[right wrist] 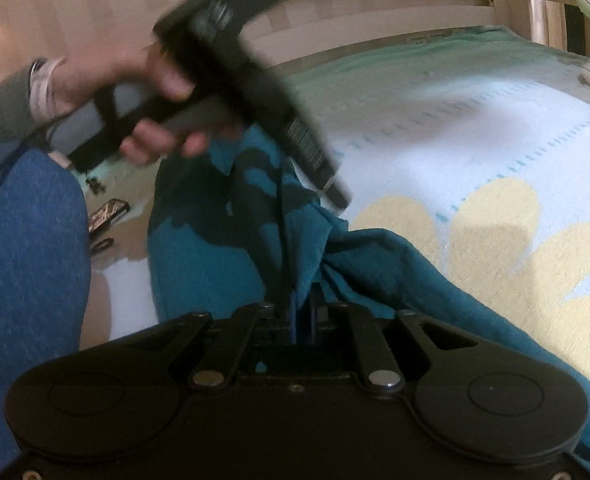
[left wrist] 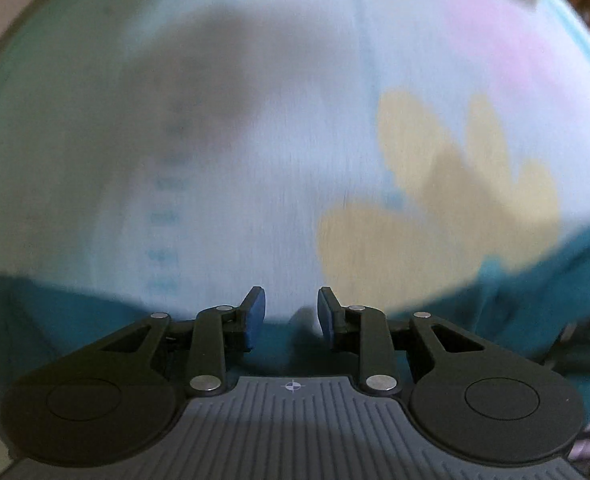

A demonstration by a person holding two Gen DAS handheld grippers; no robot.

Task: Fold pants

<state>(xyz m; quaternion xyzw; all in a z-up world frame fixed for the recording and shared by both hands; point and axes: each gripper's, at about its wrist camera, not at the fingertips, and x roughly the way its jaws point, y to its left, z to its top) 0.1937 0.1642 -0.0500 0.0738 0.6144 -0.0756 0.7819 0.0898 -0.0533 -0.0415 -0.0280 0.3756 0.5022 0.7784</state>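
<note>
Plainly, a mid-fold moment, one gripper clamped and the other free.

Right gripper (right wrist: 301,318): clenched on a bunch of the teal pants (right wrist: 215,248), blue pads nearly together with cloth pinched between; probably an anchoring hold so the fabric keeps its place while the other side is worked.

Left gripper (left wrist: 291,314): released, pads standing apart with nothing between; hovering over the near edge of the pants (left wrist: 75,320), likely lining up for a fresh grab.

Left gripper seen from the right wrist view (right wrist: 251,76): raised above the garment in the left hand (right wrist: 135,92), blurred by motion, fingertips not readable from there.

Pants: bunched and rumpled on the bed, gathered into ridges running toward the right gripper, spreading off to the near right; not flat, so judged early in the fold.

Bedspread (right wrist: 455,140): pale blue with a large yellow flower (right wrist: 515,248) on the right and a pink patch (left wrist: 507,44) farther off; soft surface, so cloth may drag and wrinkle.

Far side: wooden slatted headboard (right wrist: 375,4).

Left side: person's leg in blue jeans (right wrist: 23,248) by the bed edge; small dark items on the floor (right wrist: 107,212) beyond it, too blurred to name.

Next need, as judged: a second hold on a free edge, then spreading flat before doubling over.
</note>
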